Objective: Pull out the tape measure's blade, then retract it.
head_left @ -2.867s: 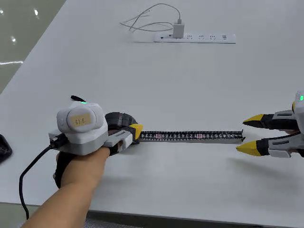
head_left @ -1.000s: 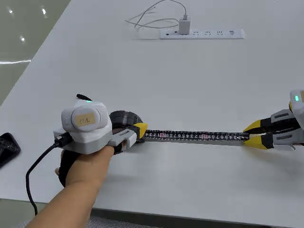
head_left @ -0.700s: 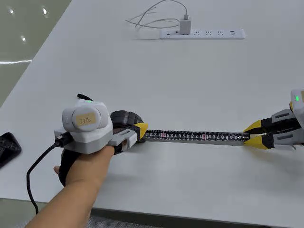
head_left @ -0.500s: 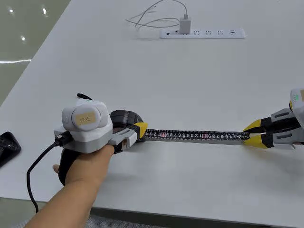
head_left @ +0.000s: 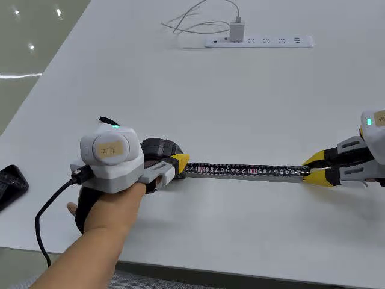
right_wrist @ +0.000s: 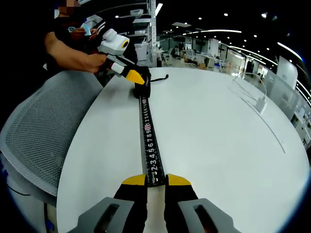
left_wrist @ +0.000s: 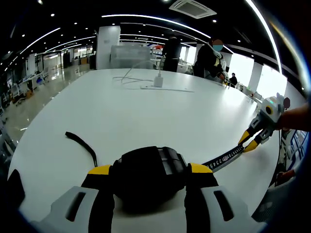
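The black tape measure case lies on the white table, and my left gripper is shut on it; in the left gripper view the case sits between the yellow-tipped jaws. Its dark numbered blade runs out flat to the right across the table. My right gripper is shut on the blade's end; in the right gripper view the blade stretches away from the pinched tip to the far case. A black wrist strap trails from the case.
A white power strip with a plugged charger and white cable lies at the table's far side. A black object sits at the left edge. A grey mesh chair stands beside the table. People stand in the background.
Since 2.9 s ago my right gripper has shut on the blade's end. Over the last second the blade's length looks about the same; the shift in the picture is mostly camera motion.
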The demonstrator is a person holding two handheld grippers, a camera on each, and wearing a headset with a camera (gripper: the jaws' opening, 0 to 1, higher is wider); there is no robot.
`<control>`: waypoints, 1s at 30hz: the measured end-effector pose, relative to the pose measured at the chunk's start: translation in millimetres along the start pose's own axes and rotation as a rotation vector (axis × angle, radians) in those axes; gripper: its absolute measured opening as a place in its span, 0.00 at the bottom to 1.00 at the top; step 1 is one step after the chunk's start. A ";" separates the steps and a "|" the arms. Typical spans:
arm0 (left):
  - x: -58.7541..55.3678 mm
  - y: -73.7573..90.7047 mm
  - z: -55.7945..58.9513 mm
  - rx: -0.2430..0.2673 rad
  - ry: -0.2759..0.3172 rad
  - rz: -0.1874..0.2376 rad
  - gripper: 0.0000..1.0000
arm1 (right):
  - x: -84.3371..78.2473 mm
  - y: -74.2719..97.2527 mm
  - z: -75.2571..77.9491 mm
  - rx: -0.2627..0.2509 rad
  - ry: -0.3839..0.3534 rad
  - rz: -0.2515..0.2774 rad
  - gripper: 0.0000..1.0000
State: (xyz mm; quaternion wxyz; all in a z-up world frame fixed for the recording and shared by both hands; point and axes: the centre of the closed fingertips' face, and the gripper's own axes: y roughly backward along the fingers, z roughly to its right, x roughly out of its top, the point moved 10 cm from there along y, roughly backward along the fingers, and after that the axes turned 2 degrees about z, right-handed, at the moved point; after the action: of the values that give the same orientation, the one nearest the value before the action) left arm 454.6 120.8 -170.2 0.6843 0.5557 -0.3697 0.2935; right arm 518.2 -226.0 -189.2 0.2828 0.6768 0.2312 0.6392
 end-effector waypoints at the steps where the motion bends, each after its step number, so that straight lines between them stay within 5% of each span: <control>1: 0.1 0.1 -0.1 0.000 0.000 0.001 0.53 | 1.0 -0.9 0.3 0.001 0.000 0.001 0.08; 30: -0.2 -1.2 -2.7 -0.002 0.000 0.004 0.53 | 25.1 -31.8 -3.0 0.010 0.009 0.028 0.08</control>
State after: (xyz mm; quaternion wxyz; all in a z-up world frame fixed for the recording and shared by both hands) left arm 455.9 123.2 -171.4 0.6841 0.5544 -0.3713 0.2947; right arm 518.6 -185.5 -192.3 0.2693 0.6785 0.2261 0.6450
